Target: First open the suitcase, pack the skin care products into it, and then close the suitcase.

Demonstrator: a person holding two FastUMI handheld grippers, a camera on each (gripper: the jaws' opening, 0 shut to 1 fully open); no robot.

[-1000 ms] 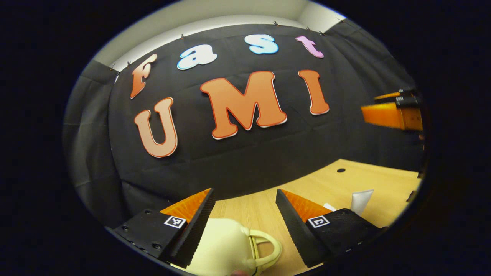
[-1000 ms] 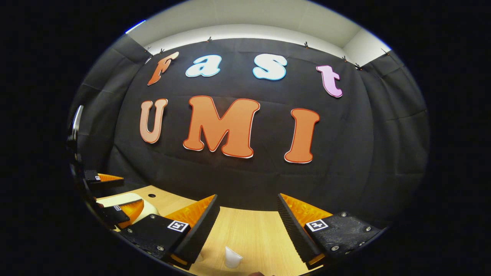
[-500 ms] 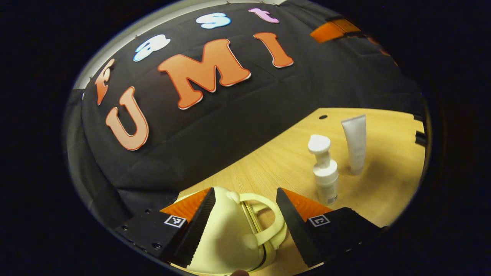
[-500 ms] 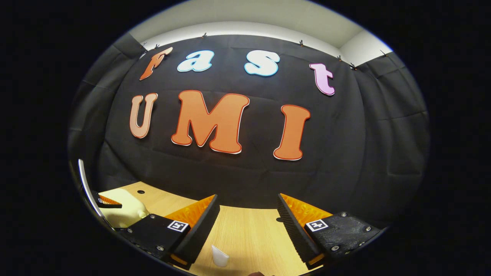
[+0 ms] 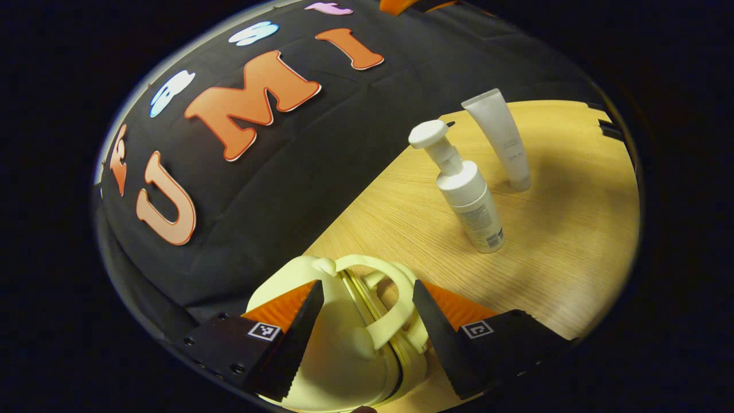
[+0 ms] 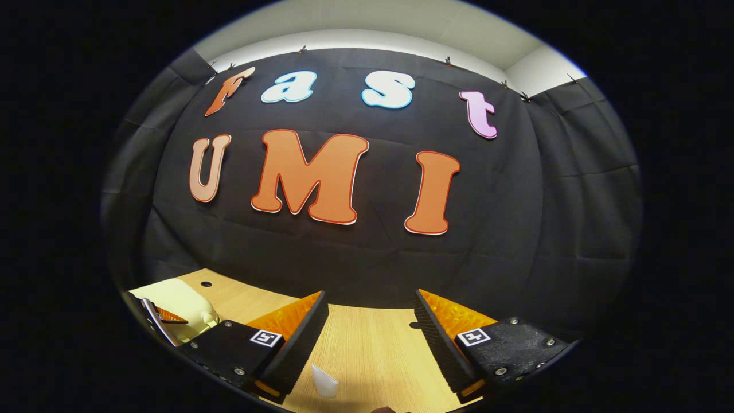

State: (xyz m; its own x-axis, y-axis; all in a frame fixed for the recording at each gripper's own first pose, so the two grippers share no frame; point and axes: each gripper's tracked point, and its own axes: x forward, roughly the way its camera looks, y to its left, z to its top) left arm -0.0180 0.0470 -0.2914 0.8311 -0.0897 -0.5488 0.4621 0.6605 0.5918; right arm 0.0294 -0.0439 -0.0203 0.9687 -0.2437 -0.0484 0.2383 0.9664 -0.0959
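Left gripper [image 5: 367, 298] open over the shut suitcase [image 5: 338, 350].

Its jaws stand wide, straddling the cream handle [image 5: 395, 310] and gripping nothing. The light case could skid on the table [image 5: 573, 246] if the seam is pushed. The pump bottle [image 5: 467, 192] and tube [image 5: 499, 137] stand near — easily toppled. The right gripper [image 6: 370, 304] hangs open and empty above the tube tip [image 6: 324, 381].
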